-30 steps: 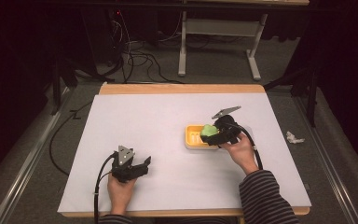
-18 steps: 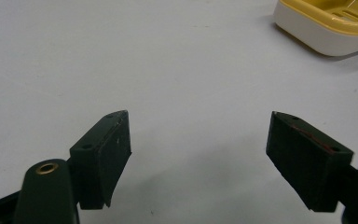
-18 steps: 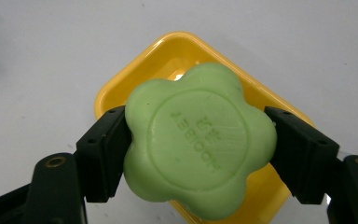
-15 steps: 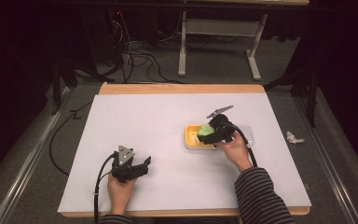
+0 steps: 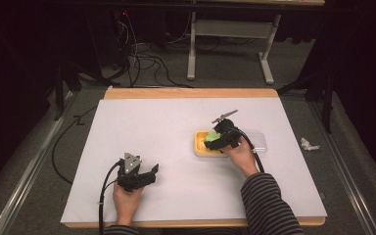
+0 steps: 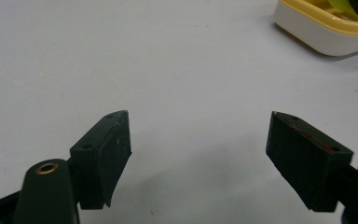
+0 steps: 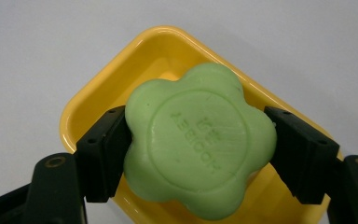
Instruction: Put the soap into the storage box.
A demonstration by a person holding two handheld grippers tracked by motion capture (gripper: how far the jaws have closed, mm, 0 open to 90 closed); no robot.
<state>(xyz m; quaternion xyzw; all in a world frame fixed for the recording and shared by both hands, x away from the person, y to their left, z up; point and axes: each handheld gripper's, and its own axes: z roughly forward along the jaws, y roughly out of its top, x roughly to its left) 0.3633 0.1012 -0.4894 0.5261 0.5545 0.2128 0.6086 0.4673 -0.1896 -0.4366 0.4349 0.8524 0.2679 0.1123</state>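
A dim room with cables on the floor and a grey table frame behind; in front, a wooden table (image 5: 191, 93) covered by a white sheet (image 5: 176, 147). In the high view, the left gripper (image 5: 147, 175) rests on the sheet at the near left, off duty and well apart from the work. The right gripper (image 5: 214, 139) is over the yellow dish (image 5: 201, 149) right of centre, carrying the green soap (image 5: 210, 136) above it. A clear lid (image 5: 259, 142) seems to lie just beside the dish, and a crumpled scrap (image 5: 309, 144) sits on the floor to the right.

In the left gripper view, the jaws stand wide apart with nothing between them, low over bare sheet; a corner of the dish (image 6: 321, 28) shows far off.

In the right gripper view, the jaws pinch the soap (image 7: 198, 140) by two opposite sides, its stamped face toward the camera. The flower-shaped bar hangs over the dish (image 7: 88, 116), apparently not yet touching the bottom. Gripping the sides leaves the underside free to be set flat into the tray, which looks like the step in hand.
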